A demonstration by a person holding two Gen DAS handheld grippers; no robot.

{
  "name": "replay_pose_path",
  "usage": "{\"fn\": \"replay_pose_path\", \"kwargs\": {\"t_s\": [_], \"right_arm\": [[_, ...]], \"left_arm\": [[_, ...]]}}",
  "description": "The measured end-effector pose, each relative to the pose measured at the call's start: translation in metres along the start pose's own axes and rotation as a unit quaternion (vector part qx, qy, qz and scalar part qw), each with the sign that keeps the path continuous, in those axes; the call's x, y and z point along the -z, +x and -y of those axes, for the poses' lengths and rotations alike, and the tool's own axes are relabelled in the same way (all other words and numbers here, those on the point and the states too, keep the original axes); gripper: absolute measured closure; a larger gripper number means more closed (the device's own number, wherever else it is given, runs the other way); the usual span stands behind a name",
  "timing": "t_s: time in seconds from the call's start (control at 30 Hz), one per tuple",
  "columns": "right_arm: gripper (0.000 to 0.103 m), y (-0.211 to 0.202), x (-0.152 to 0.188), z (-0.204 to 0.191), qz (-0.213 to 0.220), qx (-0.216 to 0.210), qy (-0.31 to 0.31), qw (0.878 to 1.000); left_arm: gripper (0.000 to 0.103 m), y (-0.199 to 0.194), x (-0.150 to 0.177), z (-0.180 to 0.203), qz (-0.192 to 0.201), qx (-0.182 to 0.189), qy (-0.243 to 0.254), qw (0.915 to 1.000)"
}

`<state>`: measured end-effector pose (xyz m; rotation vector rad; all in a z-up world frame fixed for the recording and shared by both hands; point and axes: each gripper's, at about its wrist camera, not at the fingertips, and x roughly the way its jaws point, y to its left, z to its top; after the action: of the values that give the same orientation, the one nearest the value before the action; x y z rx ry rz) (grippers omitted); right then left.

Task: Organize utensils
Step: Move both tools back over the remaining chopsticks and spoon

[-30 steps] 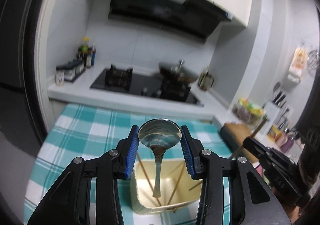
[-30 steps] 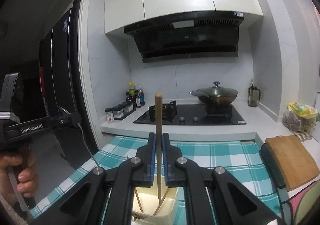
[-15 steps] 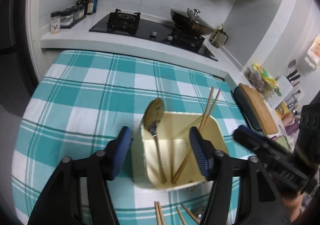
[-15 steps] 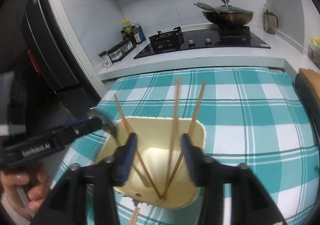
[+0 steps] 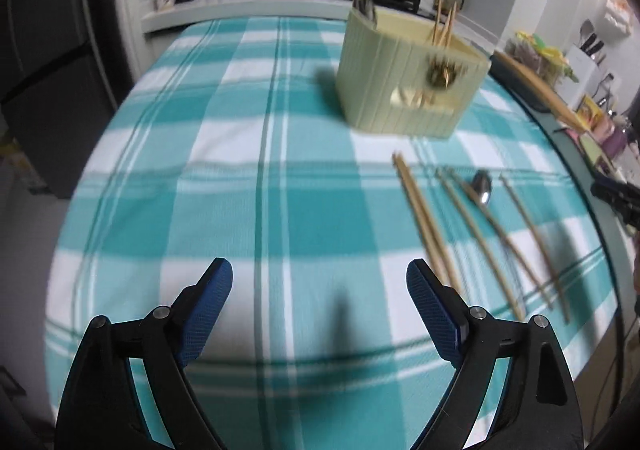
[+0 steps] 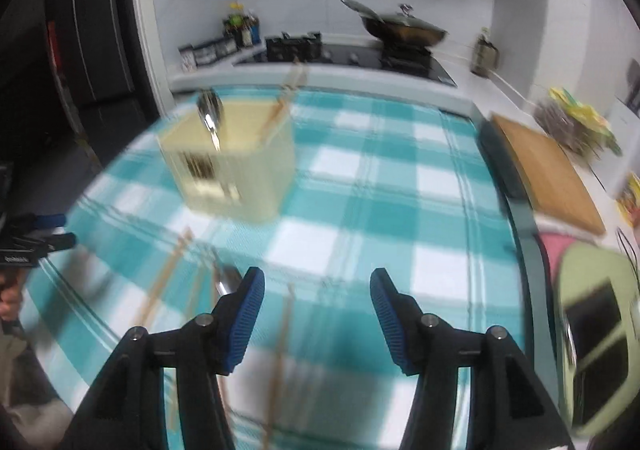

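Note:
A cream utensil holder [image 5: 408,78] stands on the teal checked tablecloth [image 5: 260,190], with a metal spoon [image 5: 365,8] and wooden chopsticks [image 5: 444,22] standing in it. It also shows in the right wrist view [image 6: 236,166], blurred. Several loose chopsticks [image 5: 428,226] and a second spoon [image 5: 482,186] lie on the cloth in front of the holder. My left gripper [image 5: 318,310] is open and empty, low over the cloth, left of the loose utensils. My right gripper [image 6: 316,310] is open and empty, with a chopstick [image 6: 280,346] and the spoon [image 6: 226,282] below it.
A wooden cutting board [image 6: 548,174] lies along the table's right side. Behind the table is a counter with a hob [image 6: 344,54], a wok [image 6: 404,26] and spice jars [image 6: 212,50]. A dark fridge [image 6: 88,30] stands at the left.
Both grippers released the spoon and the chopstick into the holder, opened wide and pulled back and down toward the loose utensils on the cloth.

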<state>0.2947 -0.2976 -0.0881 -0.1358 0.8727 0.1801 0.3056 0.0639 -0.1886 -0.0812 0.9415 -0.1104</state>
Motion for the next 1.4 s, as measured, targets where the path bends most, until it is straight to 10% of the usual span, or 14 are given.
{"fn": "replay_pose_path", "kwargs": {"t_s": [0.27, 1.4], "right_arm": [[0.047, 0.032, 0.103, 0.02, -0.023, 0.059, 0.047, 0.997], [0.046, 0.04, 0.112, 0.014, -0.004, 0.057, 0.078, 0.995]], "left_arm": [[0.013, 0.031, 0.035, 0.007, 0.02, -0.035, -0.014, 0.9991], [0.003, 0.037, 0.015, 0.071, 0.015, -0.021, 0.039, 0.9989]]}}
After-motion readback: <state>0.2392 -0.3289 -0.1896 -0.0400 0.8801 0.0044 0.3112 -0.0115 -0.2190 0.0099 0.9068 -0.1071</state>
